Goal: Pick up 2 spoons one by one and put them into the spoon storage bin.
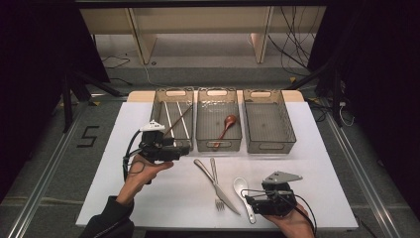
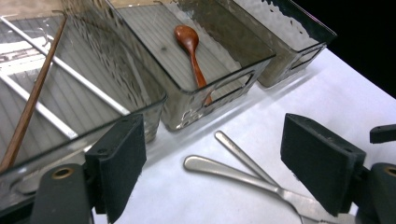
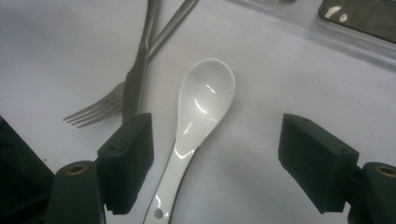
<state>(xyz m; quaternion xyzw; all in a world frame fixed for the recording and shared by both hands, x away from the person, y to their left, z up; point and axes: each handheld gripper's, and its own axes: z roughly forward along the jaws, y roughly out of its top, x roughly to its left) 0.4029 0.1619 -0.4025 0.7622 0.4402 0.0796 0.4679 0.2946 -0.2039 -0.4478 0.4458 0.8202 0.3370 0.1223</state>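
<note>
While hovering low over the counter (image 1: 317,163) at the lower right of the high view, right gripper (image 3: 217,140) released, jaws spread wide on either side of the white spoon (image 3: 205,93), pads not yet touching it. Spoon flat on the counter, bowl up and pointing away, handle running back between the jaws toward the bottom of the right gripper view. Just left of it, fork (image 3: 100,109) and knife (image 3: 135,79), crossed and touching each other, close to the spoon but apart from it.

At centre left of the high view, left gripper (image 2: 212,149) also released and holding nothing, jaws wide, aimed past the near corner of the left bin (image 1: 171,91) toward the handles of the fork and knife.

Farther out, three bins side by side along the far edge of the counter: chopsticks (image 1: 176,121) in the left bin, a wooden spoon (image 1: 229,121) in the middle bin (image 1: 218,144), nothing in the right bin (image 1: 270,146).

Step in hand, by the look of it: sorting cutlery by kind, now at the pickup of the white spoon. Next move likely: lower a touch, close squarely on the narrow handle, lift clear without dragging the fork, then carry to the middle bin beside the wooden spoon. Glazed, slippery handle, so a firm, centred pinch needed.
</note>
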